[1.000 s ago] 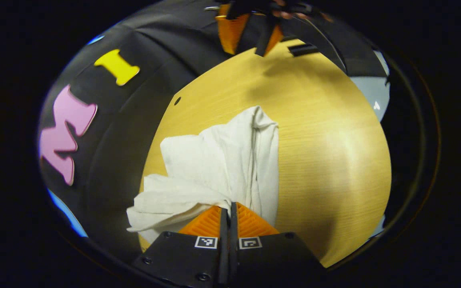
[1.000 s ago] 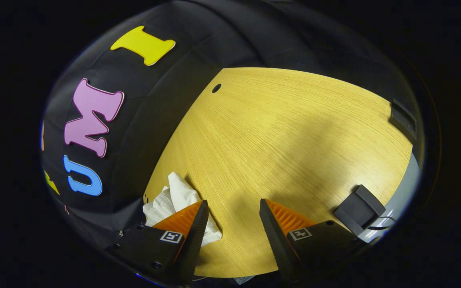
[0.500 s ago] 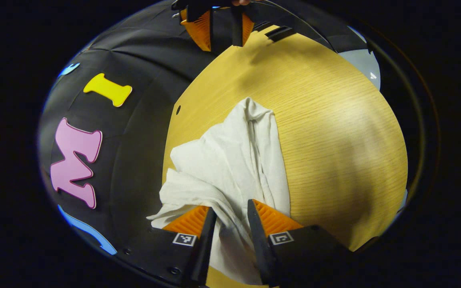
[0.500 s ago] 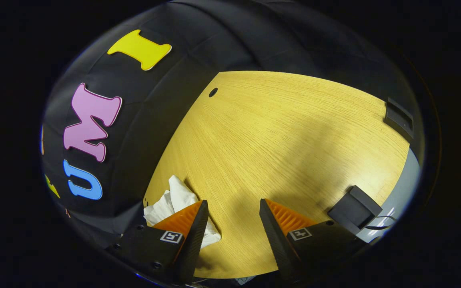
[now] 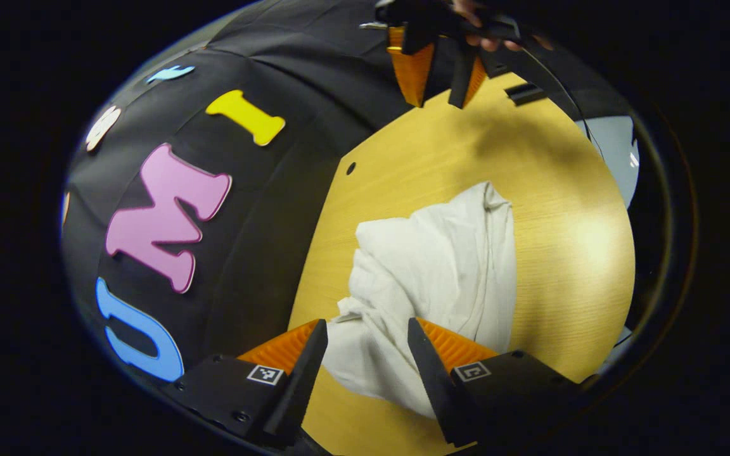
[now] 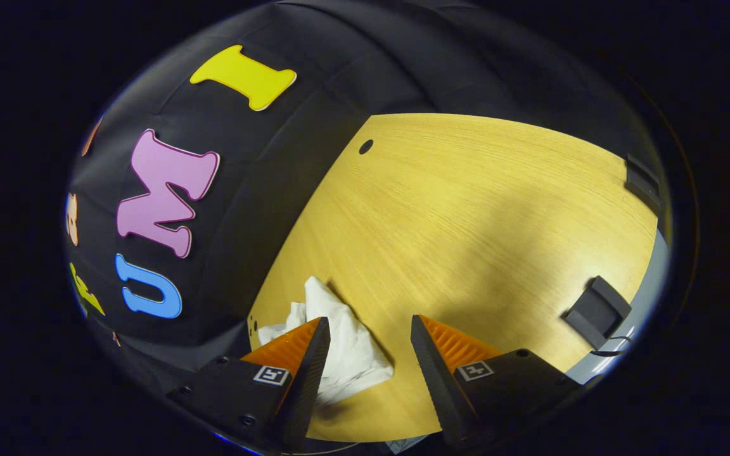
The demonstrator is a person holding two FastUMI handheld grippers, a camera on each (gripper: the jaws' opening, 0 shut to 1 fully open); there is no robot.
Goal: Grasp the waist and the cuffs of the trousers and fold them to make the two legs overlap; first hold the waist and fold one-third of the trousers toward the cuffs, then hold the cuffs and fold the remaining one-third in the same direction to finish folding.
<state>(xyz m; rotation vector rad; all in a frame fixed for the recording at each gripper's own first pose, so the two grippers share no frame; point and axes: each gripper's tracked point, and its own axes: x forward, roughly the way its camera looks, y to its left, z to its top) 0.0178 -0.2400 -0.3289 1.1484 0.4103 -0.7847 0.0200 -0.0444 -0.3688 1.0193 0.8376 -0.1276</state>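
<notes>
Your left claw (image 5: 363, 345) stands with its fingers apart over the near end of the trousers (image 5: 431, 285). The white cloth shows in the gap between them, and neither finger presses on it. The trousers lie in a rumpled heap on the desk (image 5: 568, 253), close to its edge by the black wall. From your left claw the heap runs away across the wood, bunched and creased at the near end, and it narrows to a small peak at the far end. You cannot tell waist from cuffs in this heap.

In the left gripper view your right claw (image 5: 441, 98) hangs at the far side of the desk, above the wood and well apart from the trousers, with your hand (image 5: 485, 31) on its grip. Its fingers point down with a clear gap between them, and nothing sits in that gap.

In the right gripper view your right claw (image 6: 365, 342) is likewise spread, with bare wood of the desk (image 6: 466, 209) in the gap. A corner of the trousers (image 6: 343, 345) lies just beside its left finger and partly behind it; whether the cloth touches that finger is unclear. A small black block (image 6: 596, 311) sits near the desk's right edge, and another (image 6: 642, 183) farther along that edge. A small round hole (image 6: 365, 147) marks the wood near the wall.
</notes>
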